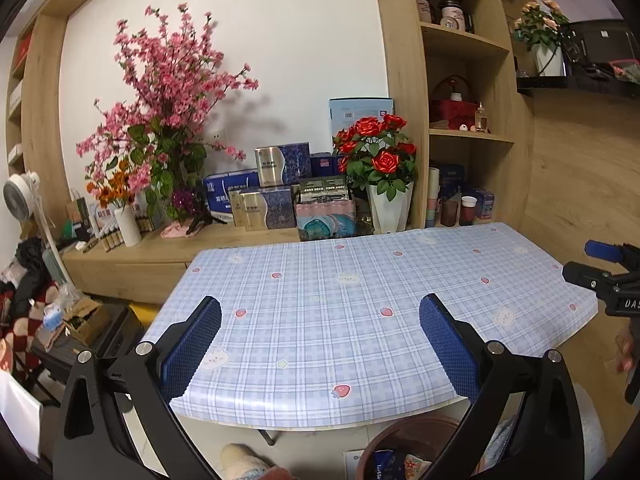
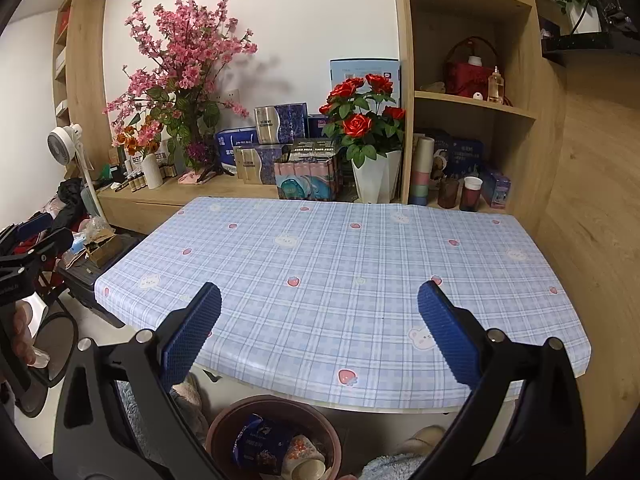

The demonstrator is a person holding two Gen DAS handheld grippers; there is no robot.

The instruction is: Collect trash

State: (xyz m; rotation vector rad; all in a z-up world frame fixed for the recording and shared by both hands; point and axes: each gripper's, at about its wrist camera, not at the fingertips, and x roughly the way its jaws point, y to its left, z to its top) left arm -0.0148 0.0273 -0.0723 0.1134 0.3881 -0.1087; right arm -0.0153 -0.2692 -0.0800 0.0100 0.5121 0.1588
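right wrist view: both grippers held over the near edge of the checked table, jaws spread wide, holding nothing.
right gripper and left gripper hover above the cloth; a blue wrapper and a paper cup lie in the brown bin below the table edge.

Red roses behind checked tablecloth
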